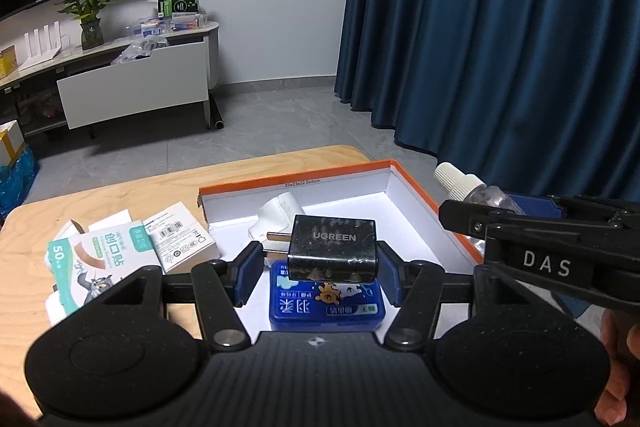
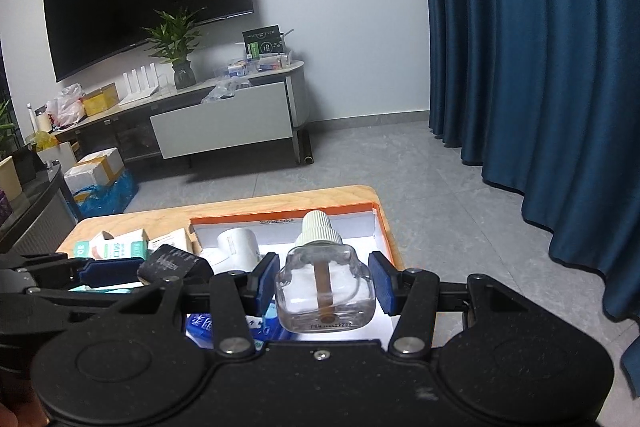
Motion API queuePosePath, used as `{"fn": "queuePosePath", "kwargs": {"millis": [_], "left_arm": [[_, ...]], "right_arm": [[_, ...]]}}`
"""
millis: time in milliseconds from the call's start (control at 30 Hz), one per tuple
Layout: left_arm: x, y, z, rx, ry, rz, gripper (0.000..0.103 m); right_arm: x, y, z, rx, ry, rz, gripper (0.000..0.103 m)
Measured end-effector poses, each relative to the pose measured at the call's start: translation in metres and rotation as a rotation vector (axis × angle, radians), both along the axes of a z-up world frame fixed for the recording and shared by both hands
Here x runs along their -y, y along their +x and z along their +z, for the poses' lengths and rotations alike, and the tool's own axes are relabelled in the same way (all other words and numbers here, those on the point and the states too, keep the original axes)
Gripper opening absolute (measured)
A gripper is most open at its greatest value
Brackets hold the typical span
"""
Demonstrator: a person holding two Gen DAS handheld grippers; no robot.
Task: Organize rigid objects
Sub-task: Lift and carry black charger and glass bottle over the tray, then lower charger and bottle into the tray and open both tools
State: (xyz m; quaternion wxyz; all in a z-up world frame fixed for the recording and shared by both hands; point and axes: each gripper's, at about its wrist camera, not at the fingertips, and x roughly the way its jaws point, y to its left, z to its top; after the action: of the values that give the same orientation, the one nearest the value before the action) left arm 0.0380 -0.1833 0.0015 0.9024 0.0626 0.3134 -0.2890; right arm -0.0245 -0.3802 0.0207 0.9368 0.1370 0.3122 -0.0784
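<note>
The left tool (image 1: 320,267) clamps a black UGREEN charger (image 1: 334,247) above the orange-rimmed box (image 1: 296,179), prongs pointing left and hiding part of the blue case (image 1: 326,309) beneath. The right tool (image 2: 324,283) grips a clear bottle (image 2: 326,291) over the same box on the worktop (image 1: 120,195), its white cap aimed away; the right tool's frame hides the bottle's base edge.

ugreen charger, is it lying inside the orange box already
No, the black UGREEN charger is held between the left gripper's blue pads, above the blue case in the orange box.
</note>
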Motion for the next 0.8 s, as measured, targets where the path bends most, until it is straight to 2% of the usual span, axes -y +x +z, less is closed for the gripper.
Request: {"fn": "queuePosePath", "kwargs": {"millis": [800], "left_arm": [[0.027,0.035,-0.015,-0.042,0.027,-0.022,0.06]], "right_arm": [[0.024,0.071,-0.027,-0.073,0.044,0.006,0.06]]}}
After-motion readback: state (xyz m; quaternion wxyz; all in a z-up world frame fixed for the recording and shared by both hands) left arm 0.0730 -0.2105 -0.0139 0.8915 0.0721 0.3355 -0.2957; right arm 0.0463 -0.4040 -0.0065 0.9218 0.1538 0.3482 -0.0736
